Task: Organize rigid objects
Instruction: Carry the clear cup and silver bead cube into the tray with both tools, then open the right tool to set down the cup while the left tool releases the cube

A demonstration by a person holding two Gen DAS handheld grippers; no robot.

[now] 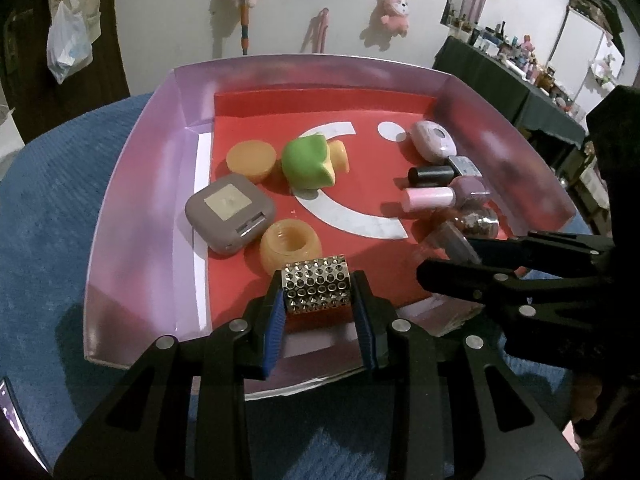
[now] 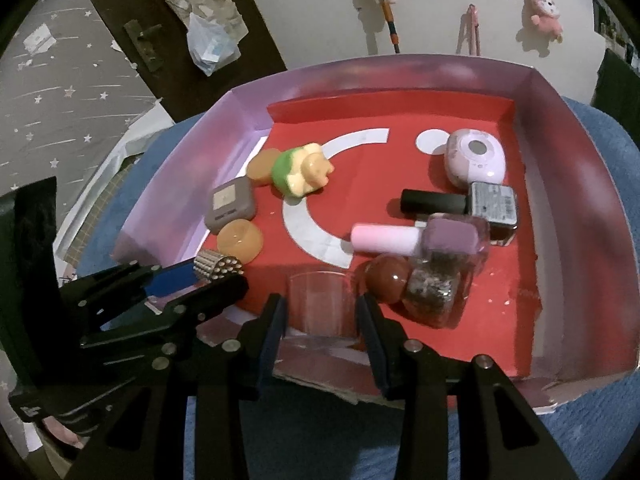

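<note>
My left tool (image 1: 320, 300) pitched steeply down, blue pads clamped on both sides of studded metal cylinder (image 1: 315, 285). My right tool (image 2: 322, 312) pitched down likewise, jaws pressed on sides of clear plastic cup (image 2: 320, 304). Both tools side by side, close together, not touching.

Studded roller (image 1: 316, 285) — clamped, level.

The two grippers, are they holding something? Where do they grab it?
Left gripper pinches the studded metal roller by its two ends. Right gripper clamps the clear plastic cup by its opposite sides.
</note>
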